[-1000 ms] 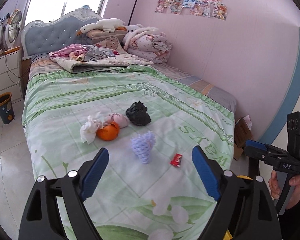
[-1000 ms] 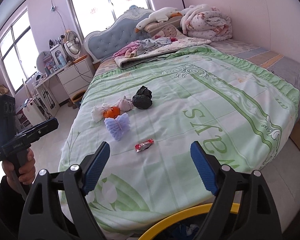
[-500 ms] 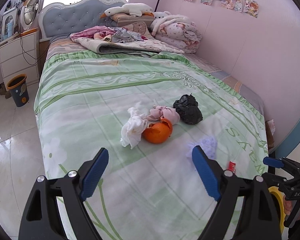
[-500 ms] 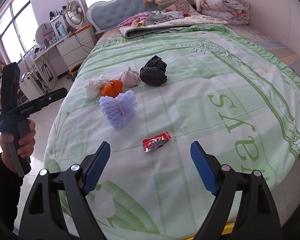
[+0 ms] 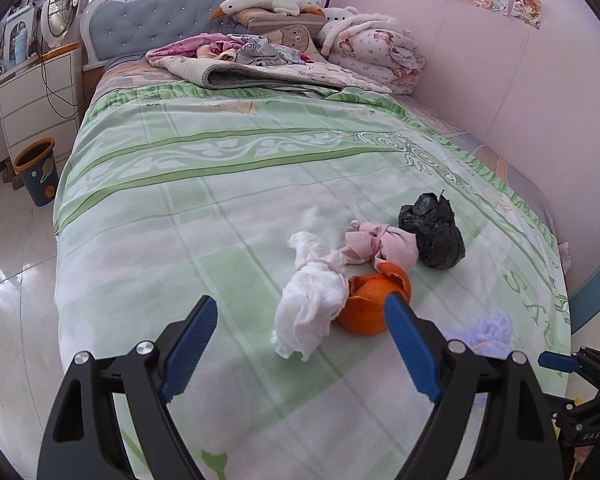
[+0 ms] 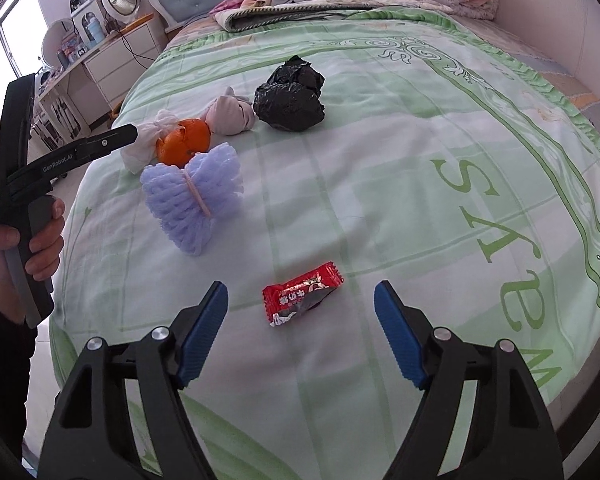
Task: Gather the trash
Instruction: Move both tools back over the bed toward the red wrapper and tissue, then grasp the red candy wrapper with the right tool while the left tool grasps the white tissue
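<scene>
Behind wide, empty left tongs (image 5: 300,312), half-hidden foam net (image 5: 485,330); right tongs (image 6: 300,300) closing, nothing gripped.

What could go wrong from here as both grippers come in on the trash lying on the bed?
The red candy wrapper lies flat on the soft green bedspread, so the closing right gripper, nothing between its pads yet, may pinch fabric or slide over it.

The open left gripper faces the white tissue, which touches the orange peel; a grab could drag or roll the peel.
</scene>
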{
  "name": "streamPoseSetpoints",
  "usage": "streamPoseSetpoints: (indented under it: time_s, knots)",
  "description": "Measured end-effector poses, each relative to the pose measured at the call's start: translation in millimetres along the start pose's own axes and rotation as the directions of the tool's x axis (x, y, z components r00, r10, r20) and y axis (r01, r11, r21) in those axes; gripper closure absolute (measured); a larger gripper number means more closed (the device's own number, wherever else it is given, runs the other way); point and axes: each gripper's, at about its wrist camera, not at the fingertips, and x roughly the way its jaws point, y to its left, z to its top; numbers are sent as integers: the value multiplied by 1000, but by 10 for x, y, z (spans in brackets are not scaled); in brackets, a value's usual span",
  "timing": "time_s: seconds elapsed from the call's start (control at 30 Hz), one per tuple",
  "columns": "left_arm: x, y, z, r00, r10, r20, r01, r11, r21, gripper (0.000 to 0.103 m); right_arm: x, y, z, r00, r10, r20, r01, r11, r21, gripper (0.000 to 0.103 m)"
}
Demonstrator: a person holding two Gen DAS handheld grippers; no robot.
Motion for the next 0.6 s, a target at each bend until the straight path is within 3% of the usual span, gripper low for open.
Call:
streamPoseSetpoints:
  time_s: [0.23, 0.43, 0.57, 0.6]
  knots:
    - [201, 19, 42, 1000, -8, 0, 8, 1000, -12, 22, 174, 31, 30, 999, -29, -36, 29, 1000, -5, 41]
    - [292, 1, 7, 999, -32, -10, 32, 999, -15, 44, 216, 23, 31, 998, -48, -38, 49, 999, 9, 52]
    - [317, 17, -2, 998, -53, -15, 53, 998, -22, 70, 227, 16, 37, 998, -49, -38, 50, 999, 12, 60]
    - [318, 13, -5, 998, -58, -15, 57, 998, -21, 72, 224, 18, 39, 998, -50, -37, 50, 999, 12, 62]
